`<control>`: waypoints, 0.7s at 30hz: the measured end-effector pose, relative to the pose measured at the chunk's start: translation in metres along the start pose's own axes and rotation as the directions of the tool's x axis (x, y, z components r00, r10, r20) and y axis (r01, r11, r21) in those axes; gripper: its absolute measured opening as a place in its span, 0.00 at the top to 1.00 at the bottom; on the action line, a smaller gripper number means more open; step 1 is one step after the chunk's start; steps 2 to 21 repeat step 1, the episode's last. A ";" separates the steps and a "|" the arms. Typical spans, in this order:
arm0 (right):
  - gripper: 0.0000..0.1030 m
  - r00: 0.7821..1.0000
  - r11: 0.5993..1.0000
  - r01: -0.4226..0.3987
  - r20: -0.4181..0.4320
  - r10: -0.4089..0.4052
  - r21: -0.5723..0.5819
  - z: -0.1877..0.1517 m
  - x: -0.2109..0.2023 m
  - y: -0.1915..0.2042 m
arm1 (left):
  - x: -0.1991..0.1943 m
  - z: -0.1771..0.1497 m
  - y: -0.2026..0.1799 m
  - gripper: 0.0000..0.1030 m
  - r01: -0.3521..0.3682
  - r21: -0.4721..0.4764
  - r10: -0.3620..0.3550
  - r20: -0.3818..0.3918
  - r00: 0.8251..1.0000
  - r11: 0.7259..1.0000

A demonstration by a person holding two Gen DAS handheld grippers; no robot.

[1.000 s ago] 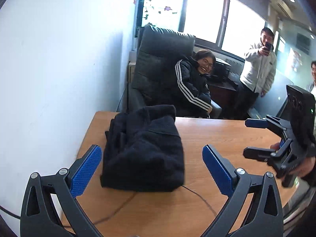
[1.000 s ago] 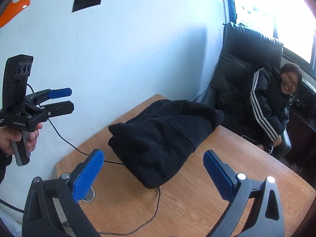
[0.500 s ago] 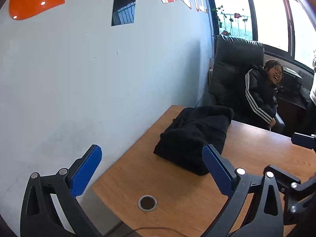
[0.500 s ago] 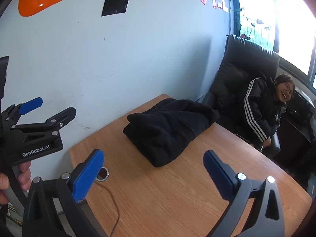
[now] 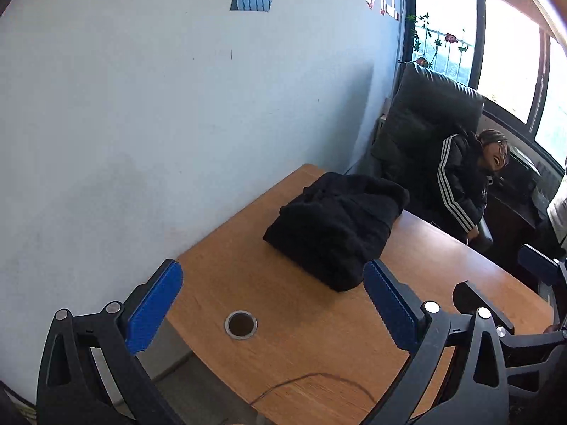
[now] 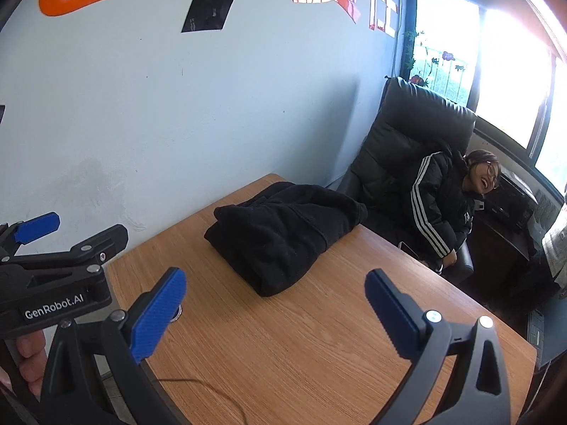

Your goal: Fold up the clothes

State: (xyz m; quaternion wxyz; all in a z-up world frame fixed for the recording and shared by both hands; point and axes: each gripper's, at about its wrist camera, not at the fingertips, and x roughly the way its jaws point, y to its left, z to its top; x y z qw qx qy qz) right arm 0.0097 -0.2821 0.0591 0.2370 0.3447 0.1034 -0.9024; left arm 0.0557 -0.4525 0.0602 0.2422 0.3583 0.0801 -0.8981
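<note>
We hold both tools off the cloth. The left hand-held gripper (image 5: 273, 304) has its blue pads wide apart w/ nothing between them, and the right hand-held gripper (image 6: 274, 311) is the same, spread and empty. The black garment (image 5: 336, 233) lies ahead of both, on the far part of the bench (image 5: 319, 336), slightly to the right of centre from the left tool and a bit left of centre from the right one. It's well apart from either set of pads.

The garment reads as a compact, thick bundle w/ rounded edges, layers stacked on top of each other, so we judge the fold is done or close to it. That prob. explains why both tools hang back w/ pads parted: nothing left to pinch, and standing off avoids dragging the pile out of shape.

A cable grommet (image 5: 241, 324) sits in the bench just ahead of the left tool, between it and the garment; a thin cable (image 5: 312, 379) runs along the near edge. Beyond the bench a seated person (image 6: 446, 205) leans in a dark armchair (image 6: 414, 127), no part in the job.

If any tidying remains, we'd approach the near hem low and slow; fleece is bulky and springs open.
</note>
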 end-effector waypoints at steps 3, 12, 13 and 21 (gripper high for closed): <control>0.00 1.000 1.000 -0.005 -0.008 0.005 -0.003 0.003 0.002 0.002 | 0.000 0.004 0.001 0.00 0.000 0.010 0.000 0.004 1.000 1.000; 0.00 1.000 1.000 -0.005 -0.008 0.005 -0.003 0.003 0.002 0.002 | 0.000 0.004 0.001 0.00 0.000 0.010 0.000 0.004 1.000 1.000; 0.00 1.000 1.000 -0.005 -0.008 0.005 -0.003 0.003 0.002 0.002 | 0.000 0.004 0.001 0.00 0.000 0.010 0.000 0.004 1.000 1.000; 0.00 1.000 1.000 -0.005 -0.008 0.005 -0.003 0.003 0.002 0.002 | 0.000 0.004 0.001 0.00 0.000 0.010 0.000 0.004 1.000 1.000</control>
